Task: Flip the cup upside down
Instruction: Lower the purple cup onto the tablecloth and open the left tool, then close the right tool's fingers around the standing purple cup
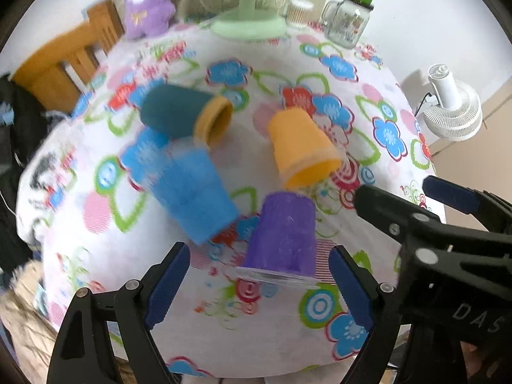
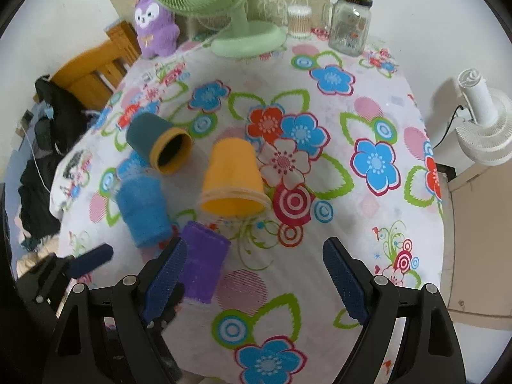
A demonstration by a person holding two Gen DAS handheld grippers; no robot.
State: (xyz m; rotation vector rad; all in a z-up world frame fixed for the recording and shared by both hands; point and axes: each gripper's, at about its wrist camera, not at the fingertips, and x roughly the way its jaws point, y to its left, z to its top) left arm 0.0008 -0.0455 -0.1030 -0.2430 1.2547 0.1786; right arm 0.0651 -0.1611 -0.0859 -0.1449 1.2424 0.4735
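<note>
Four cups sit on the bench [image 2: 368, 73], which is covered with a flowered cloth. The purple cup [image 1: 281, 233] stands mouth-down nearest the cameras, its clear rim on the cloth. The blue cup [image 1: 195, 192] is just left of it, also bottom-up, though blur in the left wrist view hides how squarely it sits. The orange cup [image 2: 232, 177] is farther back and to the right, tilted with its mouth toward the near side. The teal cup [image 2: 158, 142] lies on its side at the far left of the group, its orange-rimmed mouth facing near and right.

The left hand-held gripper [image 1: 259, 284] is open, its blue pads wide apart on either side of the purple cup's rim, not touching it. The right hand-held gripper [image 2: 252, 278] is also open and holds nothing; its left pad overlaps the purple cup [image 2: 203, 265] in its own view, and contact cannot be told.

The letters "DA5" show on the right hand-held gripper's body [image 1: 454, 275] in the left wrist view.

Along the far edge stand a purple plush [image 2: 155, 27], a green fan [image 2: 246, 32] and a jar [image 2: 350, 22] with a green lid; its label is unreadable.
</note>
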